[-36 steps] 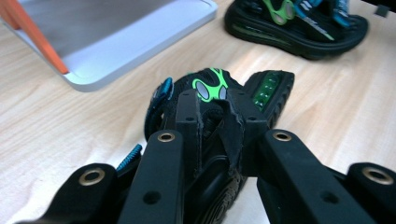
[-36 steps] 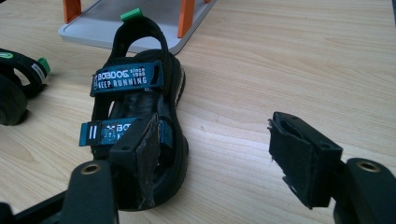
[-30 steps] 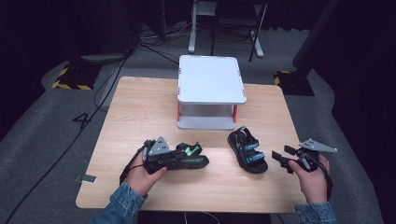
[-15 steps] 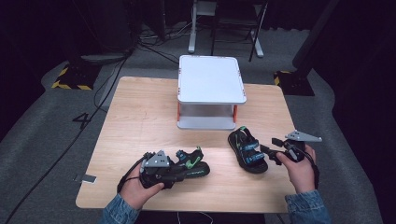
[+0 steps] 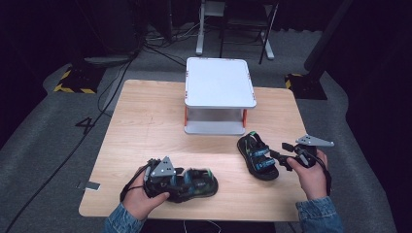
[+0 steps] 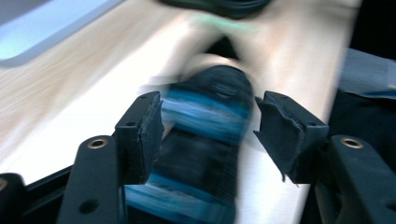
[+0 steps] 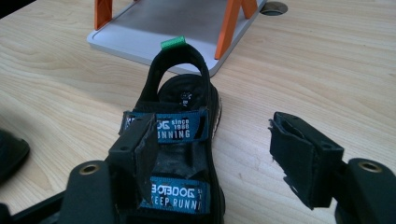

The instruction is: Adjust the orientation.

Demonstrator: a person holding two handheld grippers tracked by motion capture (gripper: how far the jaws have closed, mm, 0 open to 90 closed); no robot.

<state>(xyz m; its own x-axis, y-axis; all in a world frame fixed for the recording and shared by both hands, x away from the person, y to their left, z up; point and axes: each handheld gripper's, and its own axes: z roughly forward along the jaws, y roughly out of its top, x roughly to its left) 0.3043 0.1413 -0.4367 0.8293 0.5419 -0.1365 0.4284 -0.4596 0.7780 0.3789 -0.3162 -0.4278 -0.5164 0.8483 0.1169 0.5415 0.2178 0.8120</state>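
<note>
At the table's near edge, the left gripper (image 5: pixel 180 180), its jaws just opened, stands parted around a sandal (image 5: pixel 197 183) lying crosswise. The right gripper view reads lettering on the other sandal (image 7: pixel 180 140), heel toward the white stand (image 7: pixel 154 28); the right gripper (image 7: pixel 215 158) gapes wide, holding nothing.
</note>
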